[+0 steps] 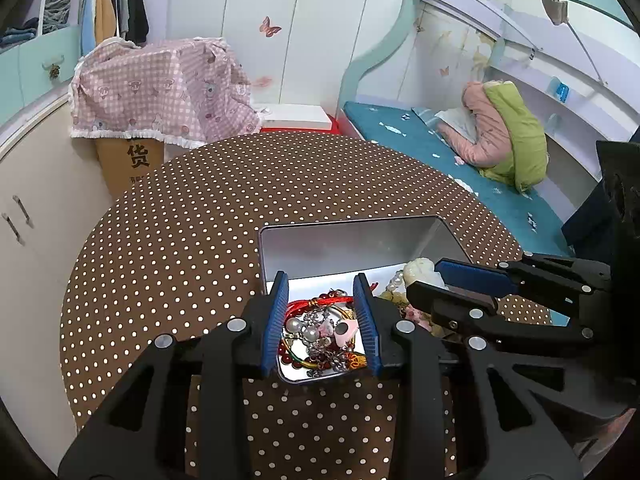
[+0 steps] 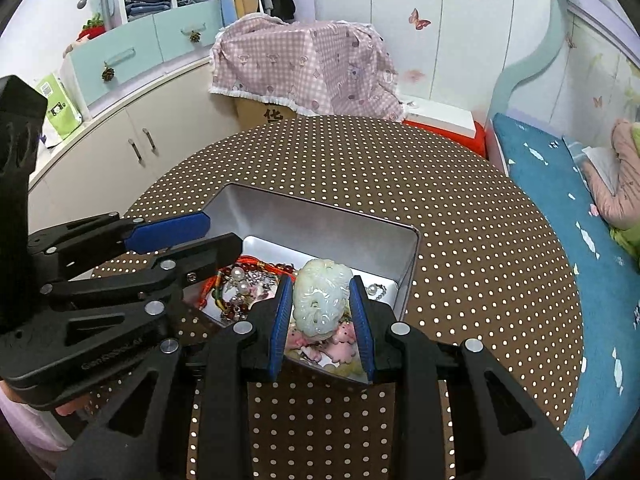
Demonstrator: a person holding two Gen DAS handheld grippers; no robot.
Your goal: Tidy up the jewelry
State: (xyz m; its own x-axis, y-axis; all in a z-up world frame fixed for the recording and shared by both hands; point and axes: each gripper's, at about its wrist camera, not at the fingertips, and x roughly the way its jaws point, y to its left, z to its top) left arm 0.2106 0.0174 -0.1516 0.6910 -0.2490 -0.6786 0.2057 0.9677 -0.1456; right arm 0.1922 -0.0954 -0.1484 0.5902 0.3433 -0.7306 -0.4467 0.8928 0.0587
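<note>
An open silver tin box [image 1: 348, 236] [image 2: 408, 256] stands on the brown polka-dot round table [image 1: 200, 220] [image 2: 460, 220]. It holds a tangle of jewelry [image 1: 320, 328] [image 2: 244, 284]: red cords, pearls, bead bracelets, pink charms. My left gripper [image 1: 322, 280] is open, its fingers over the box's left half, above the jewelry. My right gripper [image 2: 322, 280] [image 1: 424, 276] hangs over the box's right half, its fingers on either side of a pale green carved jade pendant [image 2: 320, 300] [image 1: 420, 270]; whether they pinch it is unclear.
Beyond the table stand a cardboard box under a pink checked cloth [image 1: 160, 88] [image 2: 304, 64], white cabinets [image 2: 132, 140] and a wardrobe. A bed with a blue sheet [image 1: 440, 148] [image 2: 560, 208] and jackets lies to the right.
</note>
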